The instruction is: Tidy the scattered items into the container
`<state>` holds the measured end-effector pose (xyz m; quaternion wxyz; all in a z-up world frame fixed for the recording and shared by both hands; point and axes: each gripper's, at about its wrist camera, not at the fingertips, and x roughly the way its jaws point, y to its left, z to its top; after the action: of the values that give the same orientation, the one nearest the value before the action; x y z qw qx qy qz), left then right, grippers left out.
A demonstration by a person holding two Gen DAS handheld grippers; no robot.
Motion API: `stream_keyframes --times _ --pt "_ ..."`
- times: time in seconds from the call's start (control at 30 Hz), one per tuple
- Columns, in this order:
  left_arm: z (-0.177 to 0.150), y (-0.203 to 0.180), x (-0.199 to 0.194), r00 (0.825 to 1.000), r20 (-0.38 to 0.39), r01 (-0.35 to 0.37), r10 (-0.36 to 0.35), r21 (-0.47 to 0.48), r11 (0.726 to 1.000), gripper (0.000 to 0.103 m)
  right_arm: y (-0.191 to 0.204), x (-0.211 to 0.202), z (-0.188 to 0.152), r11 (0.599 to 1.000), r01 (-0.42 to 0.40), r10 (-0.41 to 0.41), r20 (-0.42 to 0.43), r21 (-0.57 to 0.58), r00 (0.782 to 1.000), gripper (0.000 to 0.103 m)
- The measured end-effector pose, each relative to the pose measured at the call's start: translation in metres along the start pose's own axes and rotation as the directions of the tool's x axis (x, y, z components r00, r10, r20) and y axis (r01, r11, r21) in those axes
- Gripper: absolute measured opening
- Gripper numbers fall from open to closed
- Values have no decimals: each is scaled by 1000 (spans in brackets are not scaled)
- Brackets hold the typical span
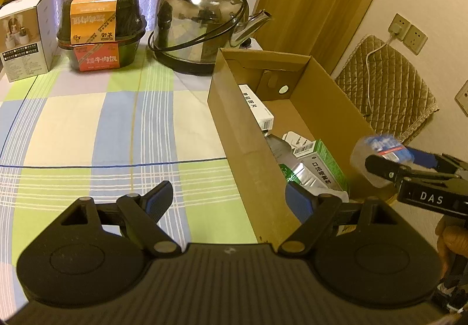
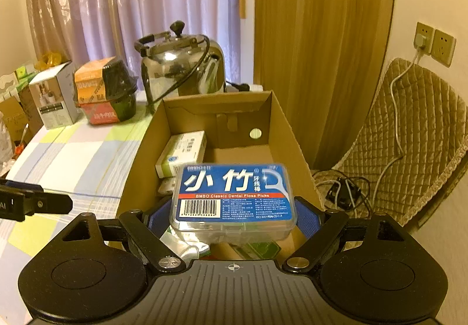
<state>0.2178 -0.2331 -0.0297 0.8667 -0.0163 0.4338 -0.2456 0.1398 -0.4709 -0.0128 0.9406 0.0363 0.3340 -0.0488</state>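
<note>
An open cardboard box [image 1: 242, 132] stands on the checked tablecloth [image 1: 87, 126]. Inside it lie a white carton [image 2: 181, 152], a green carton [image 1: 321, 170] and a silver tube [image 1: 295, 173]. My right gripper [image 2: 234, 216] is shut on a clear floss-pick case with a blue label [image 2: 234, 196] and holds it above the near end of the box. From the left wrist, that gripper [image 1: 389, 161] and the case [image 1: 377, 149] hang over the box's right wall. My left gripper [image 1: 229, 193] is open and holds nothing. Its fingers straddle the box's near left wall.
At the back of the table stand a steel kettle [image 1: 199, 23], a black instant-meal bowl [image 1: 102, 29] and a white carton [image 1: 26, 35]. A quilted chair [image 2: 409, 135] with a cable stands right of the box, under wall sockets [image 2: 433, 42].
</note>
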Motion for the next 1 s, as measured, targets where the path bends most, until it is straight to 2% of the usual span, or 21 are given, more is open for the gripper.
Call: stream_keyframes --times 0.07,0.1,0.17,0.6,0.83,1.0 --pt "-1 0 0 1000 -2 -2 2 -3 1000 81 1 1 0 1000 10 -10 1 -11 1000 92" --pt "-1 0 0 1000 -3 -1 1 -5 1000 81 0 1 0 1000 7 -7 2 -4 1000 103" --pt "-2 1 0 1000 -6 -2 2 -7 1000 81 -2 -1 -1 1000 -3 3 18 11 1000 103" --pt "-13 -2 -13 1000 -9 -1 1 1 1000 82 0 -11 -16 999 -17 17 -19 32 1000 103" --pt "-27 -12 -32 1000 2 -21 21 44 999 90 -2 -26 -25 998 -10 14 -54 67 998 103" --pt "-41 -19 -55 998 42 -59 56 63 996 100 3 -43 -28 997 -10 14 -60 71 998 103"
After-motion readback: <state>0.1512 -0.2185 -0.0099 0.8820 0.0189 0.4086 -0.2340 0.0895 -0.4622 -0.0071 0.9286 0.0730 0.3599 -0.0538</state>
